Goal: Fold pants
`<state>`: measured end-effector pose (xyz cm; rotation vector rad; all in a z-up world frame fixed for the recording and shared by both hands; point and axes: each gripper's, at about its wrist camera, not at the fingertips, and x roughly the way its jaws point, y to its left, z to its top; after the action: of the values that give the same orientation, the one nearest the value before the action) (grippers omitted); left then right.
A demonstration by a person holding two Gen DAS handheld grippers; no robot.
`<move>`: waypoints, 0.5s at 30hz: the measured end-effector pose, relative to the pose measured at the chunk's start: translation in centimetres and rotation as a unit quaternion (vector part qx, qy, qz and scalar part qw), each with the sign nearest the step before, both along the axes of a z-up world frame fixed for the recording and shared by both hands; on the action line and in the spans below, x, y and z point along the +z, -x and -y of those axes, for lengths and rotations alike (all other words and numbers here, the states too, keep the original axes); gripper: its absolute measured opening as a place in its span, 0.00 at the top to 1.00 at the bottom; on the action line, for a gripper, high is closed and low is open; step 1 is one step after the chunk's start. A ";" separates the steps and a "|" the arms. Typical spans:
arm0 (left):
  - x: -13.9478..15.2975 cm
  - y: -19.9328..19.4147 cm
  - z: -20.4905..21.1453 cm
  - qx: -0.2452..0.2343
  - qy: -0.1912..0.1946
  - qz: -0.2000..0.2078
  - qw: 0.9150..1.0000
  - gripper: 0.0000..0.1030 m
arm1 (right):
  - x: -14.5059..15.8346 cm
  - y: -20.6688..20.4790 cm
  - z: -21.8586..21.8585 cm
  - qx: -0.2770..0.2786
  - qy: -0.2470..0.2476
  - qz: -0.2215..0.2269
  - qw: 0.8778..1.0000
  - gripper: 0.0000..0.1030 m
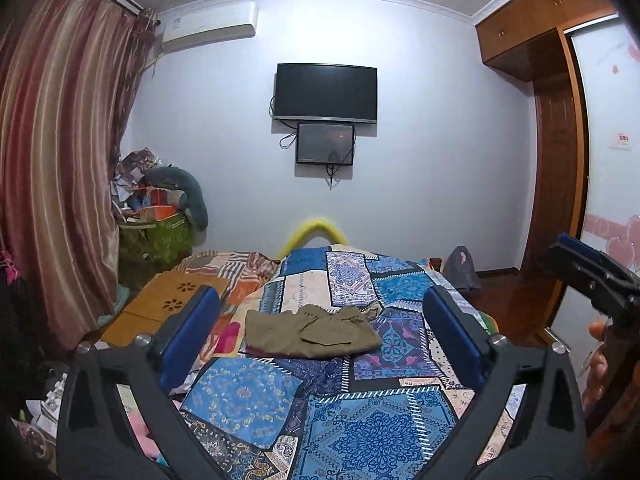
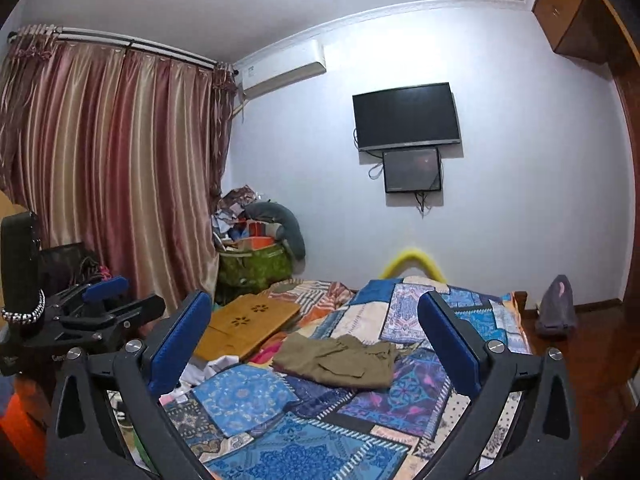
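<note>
Olive-brown pants (image 1: 312, 332) lie folded into a compact rectangle on the blue patchwork bedspread (image 1: 360, 432), also seen as the pants (image 2: 340, 360) in the right wrist view. My left gripper (image 1: 320, 320) is open wide, well short of the pants, with nothing between its blue pads (image 1: 192, 336). My right gripper (image 2: 316, 320) is open just as wide and empty, also held back from the pants. The right gripper (image 1: 592, 276) shows at the right edge of the left wrist view, and the left gripper (image 2: 100, 304) shows at the left of the right wrist view.
A wooden lap desk (image 2: 248, 320) lies on the bed left of the pants. A green bag of clutter (image 1: 156, 236) stands by the striped curtain (image 1: 52, 160). A TV (image 1: 326, 92) hangs on the far wall. A wardrobe (image 1: 560, 120) stands at right, a grey bag (image 2: 558, 308) on the floor.
</note>
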<state>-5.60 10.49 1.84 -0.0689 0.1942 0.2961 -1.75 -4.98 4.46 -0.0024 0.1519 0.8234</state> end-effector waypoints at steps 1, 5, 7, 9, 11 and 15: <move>-0.1 0.3 0.0 0.001 0.002 0.001 1.000 0.00 | -0.1 0.1 -0.1 0.000 0.001 -0.001 1.000 0.00; -0.1 0.5 -0.2 0.004 0.004 0.004 1.000 0.00 | -0.5 0.4 0.2 0.004 -0.002 -0.007 1.000 0.00; -0.1 0.5 -0.3 0.008 0.002 0.008 1.000 0.00 | -0.6 0.3 0.1 0.004 -0.001 -0.009 1.000 0.00; -0.1 0.6 -0.2 0.010 0.000 0.011 1.000 0.00 | -0.7 0.3 0.1 0.005 0.001 -0.009 1.000 0.00; -0.2 0.5 -0.2 0.010 0.000 0.011 1.000 0.00 | -1.0 0.4 0.1 0.007 0.003 -0.010 1.000 0.00; -0.4 0.3 -0.2 0.010 0.000 0.006 1.000 0.00 | -1.1 0.6 0.1 0.007 0.005 -0.011 1.000 0.00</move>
<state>-5.91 10.67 1.42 -0.0723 0.1821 0.3161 -2.31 -5.06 3.33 -0.0042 0.1781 0.8359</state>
